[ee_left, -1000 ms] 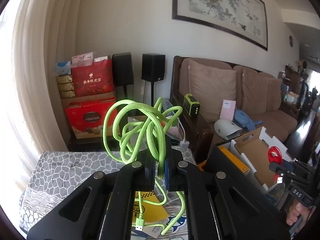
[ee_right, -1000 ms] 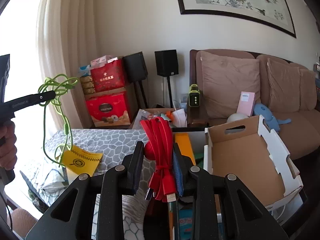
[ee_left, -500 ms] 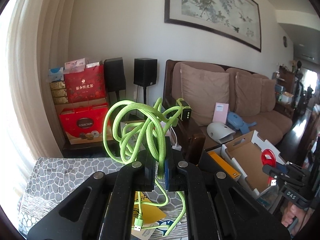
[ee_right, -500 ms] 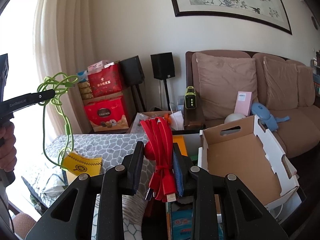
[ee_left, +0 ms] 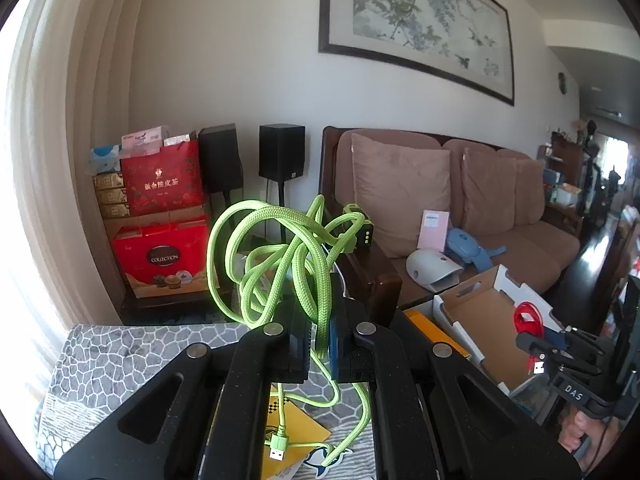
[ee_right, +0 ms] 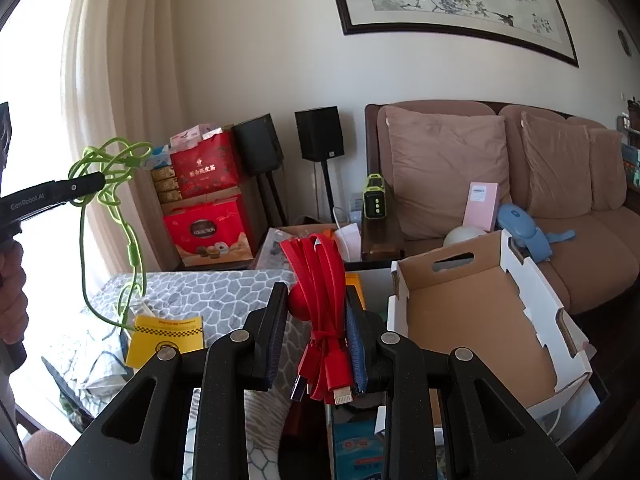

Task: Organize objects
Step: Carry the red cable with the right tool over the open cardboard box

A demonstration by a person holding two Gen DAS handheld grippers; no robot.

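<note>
The cardboard box (ee_right: 472, 312) at my right is the biggest thing in play, and what I can see of its floor is bare, so I judge the sorting barely begun: neither cable is put away. The tabletop (ee_right: 208, 288), under a grey pebble-pattern cloth, carries a yellow leaflet (ee_right: 168, 338) with a chequered band; its print is too small to read.

My left gripper (ee_left: 320, 336) is pinched nearly closed on the green braided cable (ee_left: 280, 248), a loose tangle held up in the air, its USB plug dangling just above the leaflet. My right gripper (ee_right: 316, 328) is partly closed on the red flat cable (ee_right: 324, 304), a tied bundle held just left of the box's near wall, plugs hanging toward me. Both probably go into the box next.

Readable writing: "COLLECTION" on the red gift box (ee_left: 164, 256) by the wall, "GenRobot.AI" along my left gripper's side in the right view, "DAS" on my right gripper's body in the left view. The red bag (ee_left: 162, 184) above bears gold Chinese characters.
</note>
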